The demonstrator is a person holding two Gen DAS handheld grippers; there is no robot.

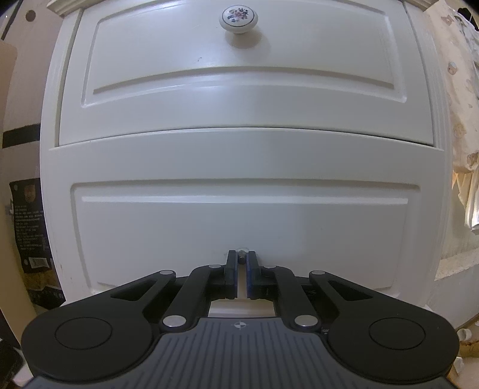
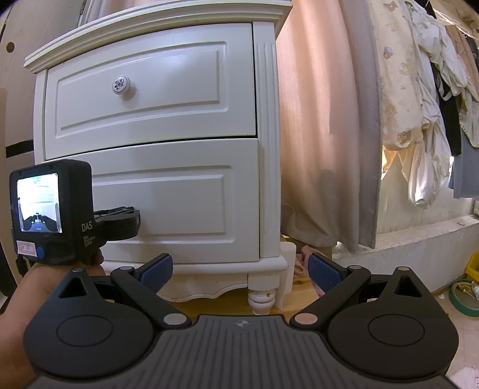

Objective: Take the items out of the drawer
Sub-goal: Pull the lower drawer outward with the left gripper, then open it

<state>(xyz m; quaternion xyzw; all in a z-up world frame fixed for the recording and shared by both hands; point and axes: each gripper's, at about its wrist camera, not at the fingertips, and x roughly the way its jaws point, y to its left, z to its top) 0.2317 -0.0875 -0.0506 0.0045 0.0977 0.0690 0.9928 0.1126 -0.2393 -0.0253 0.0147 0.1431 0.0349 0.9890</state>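
A white nightstand has two drawers, both closed. In the left wrist view the lower drawer (image 1: 239,227) fills the middle, and my left gripper (image 1: 242,258) is shut on its small knob (image 1: 241,255), of which only a metal stub shows between the blue pads. The upper drawer (image 1: 233,74) carries a round floral ceramic knob (image 1: 239,17). In the right wrist view my right gripper (image 2: 239,269) stands open and empty, back from the nightstand's (image 2: 167,191) lower right corner. The left gripper's body (image 2: 54,209), held by a hand (image 2: 36,284), reaches the lower drawer (image 2: 185,206) from the left.
A peach curtain (image 2: 323,119) hangs right of the nightstand, with clothes (image 2: 419,98) hung further right. Wooden floor (image 2: 299,299) shows under the turned legs. A roll of green tape (image 2: 464,299) lies on the floor at far right. A dark printed bag (image 1: 30,233) stands left of the nightstand.
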